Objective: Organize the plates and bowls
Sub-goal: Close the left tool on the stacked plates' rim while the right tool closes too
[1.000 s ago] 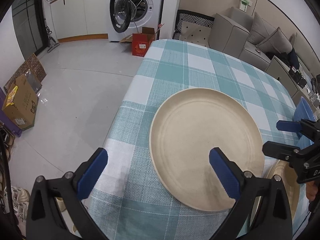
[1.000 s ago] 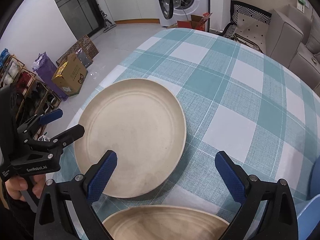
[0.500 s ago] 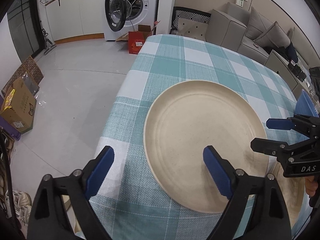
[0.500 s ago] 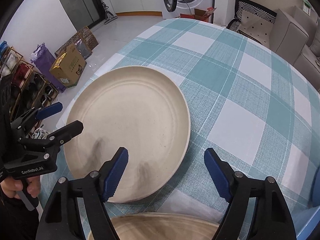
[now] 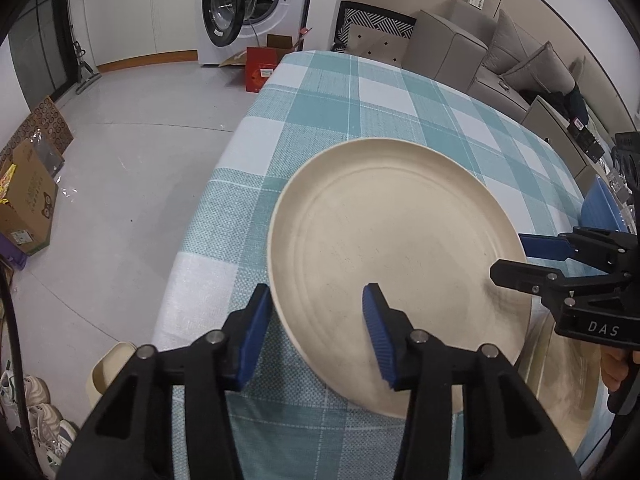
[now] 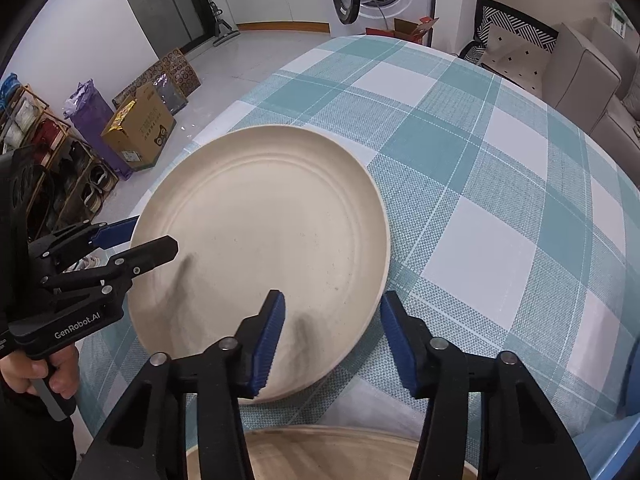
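Observation:
A large cream plate [image 5: 396, 264] lies flat on the teal checked tablecloth [image 5: 360, 100]; it also shows in the right wrist view [image 6: 260, 256]. My left gripper [image 5: 316, 332] is open, its jaws astride the plate's near left rim. My right gripper [image 6: 332, 336] is open, its jaws astride the plate's near right rim. A second cream dish [image 6: 328, 454] sits just below my right gripper, near the table's front edge; it also shows in the left wrist view [image 5: 560, 376].
The table's left edge [image 5: 200, 220] drops to the floor. A cream bowl [image 5: 110, 370] shows low beside the table. A blue object [image 5: 600, 208] lies at the table's right side. A washing machine [image 5: 256, 8], boxes and a sofa [image 5: 480, 52] stand beyond.
Both grippers have moved in toward the plate and narrowed their jaws, now straddling its rim on opposite sides. The plate has not visibly moved.

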Demonstrator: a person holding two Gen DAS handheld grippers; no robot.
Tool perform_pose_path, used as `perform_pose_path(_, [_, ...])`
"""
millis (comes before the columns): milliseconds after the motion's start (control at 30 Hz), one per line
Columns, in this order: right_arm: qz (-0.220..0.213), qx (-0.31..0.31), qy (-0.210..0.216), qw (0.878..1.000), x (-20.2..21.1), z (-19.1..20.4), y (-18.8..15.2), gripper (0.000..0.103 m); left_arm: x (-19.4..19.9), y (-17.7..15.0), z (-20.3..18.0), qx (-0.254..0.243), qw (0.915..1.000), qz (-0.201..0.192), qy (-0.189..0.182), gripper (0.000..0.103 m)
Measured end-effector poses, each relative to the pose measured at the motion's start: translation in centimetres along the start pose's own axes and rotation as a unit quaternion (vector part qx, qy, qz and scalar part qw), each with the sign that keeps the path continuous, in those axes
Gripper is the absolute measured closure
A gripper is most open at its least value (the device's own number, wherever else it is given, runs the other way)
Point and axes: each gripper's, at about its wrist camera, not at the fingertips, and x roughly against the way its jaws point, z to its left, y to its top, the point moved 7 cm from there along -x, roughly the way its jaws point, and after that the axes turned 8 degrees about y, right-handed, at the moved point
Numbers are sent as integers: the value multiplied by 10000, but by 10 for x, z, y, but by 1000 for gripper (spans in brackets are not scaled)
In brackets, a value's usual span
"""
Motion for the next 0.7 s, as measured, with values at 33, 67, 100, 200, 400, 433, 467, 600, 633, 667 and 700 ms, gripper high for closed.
perform_pose_path(33, [1,7,-46,10000,0,-1,0,59,0,0,-1,-5,10000,2,-21,58])
perform_pose_path(67, [-8,5,-106,9999,1,-2,-1,64,1,-1,-1,-8,10000,-3,-3,58])
perform_pose_path(100, [-8,6,-147,9999,1,-3,-1,66,1,-1,-1,-10,10000,-2,0,59])
perform_pose_path(200, [3,-29,-147,9999,2,-5,-2,70,1,-1,0,-12,10000,6,31,65])
perform_pose_path(400, [-39,14,-265,9996,3,-7,-3,76,3,-3,4,-29,9999,38,91,74])
perform_pose_path(433, [-45,25,-289,9996,3,-8,-3,77,3,-3,3,-37,9999,40,98,74])
perform_pose_path(467, [-52,22,-292,9996,4,-8,-3,77,3,-4,3,-34,9999,45,104,75])
perform_pose_path(600, [-93,21,-315,9995,5,-8,-3,78,3,-4,3,-27,9999,44,112,76])
perform_pose_path(633, [-110,36,-325,9994,5,-7,-2,78,4,-4,4,-18,9999,34,110,76])
perform_pose_path(667, [-132,53,-330,9994,6,-6,-2,78,5,-4,4,-10,9999,19,114,76])
perform_pose_path(700, [-136,72,-331,9993,7,-6,-2,78,5,-4,4,-8,9999,15,119,76])
